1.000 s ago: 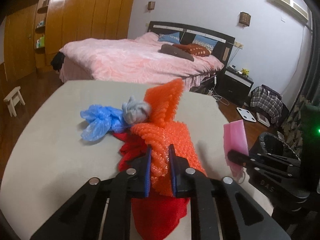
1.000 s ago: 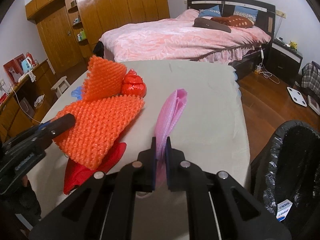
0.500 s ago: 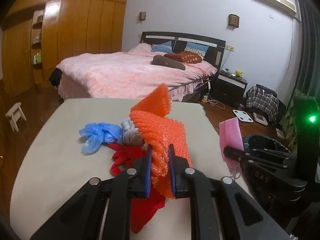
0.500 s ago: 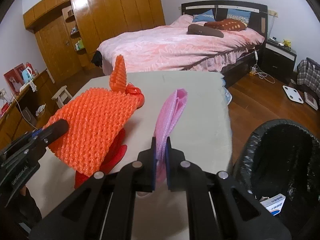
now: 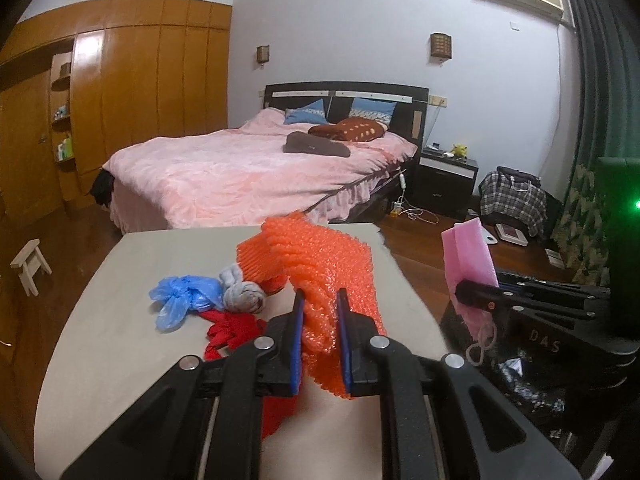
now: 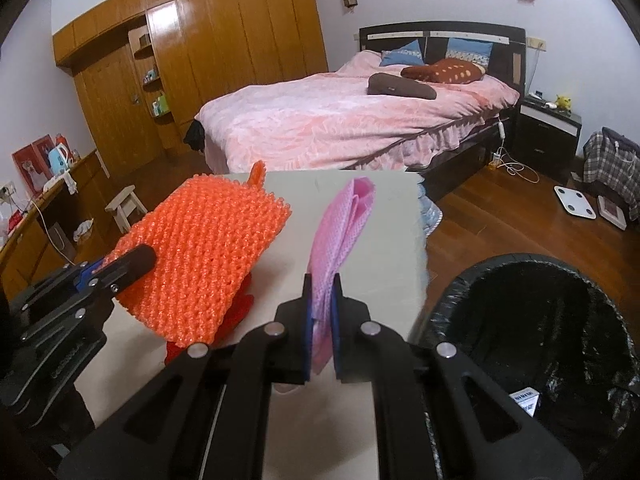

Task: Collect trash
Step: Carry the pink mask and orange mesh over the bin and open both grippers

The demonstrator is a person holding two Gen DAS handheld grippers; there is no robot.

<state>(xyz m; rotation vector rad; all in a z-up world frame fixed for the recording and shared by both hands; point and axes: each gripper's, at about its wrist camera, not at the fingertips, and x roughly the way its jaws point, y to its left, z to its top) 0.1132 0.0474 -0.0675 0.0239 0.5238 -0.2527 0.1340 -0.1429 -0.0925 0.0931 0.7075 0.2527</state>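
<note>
Since a second ago, the left wrist view shows the orange bubble-wrap sheet (image 5: 328,264) lifted clear of the beige surface (image 5: 120,344), which now sits lower in the picture. The left claw (image 5: 319,340) is clenched on the sheet's lower fold. Left behind on the surface are a crumpled blue plastic bag (image 5: 182,296), a grey knotted wad (image 5: 244,294) touching it, and a red crumpled bag (image 5: 232,330) just beside them. To do the carry well, the sheet should probably be kept high until it is over the bin, since its loose edge hangs below the jaws and could drag. The bin itself is almost wholly hidden here behind the right claw (image 5: 480,298).

In the right wrist view, the pink foam-net sleeve (image 6: 344,232) has likewise risen and the black-lined trash bin (image 6: 532,344) fills more of the lower right. The right claw (image 6: 321,328) is clenched on the sleeve and should release only once over the opening. The bin's depth is dark; only a small white label shows inside.
</note>
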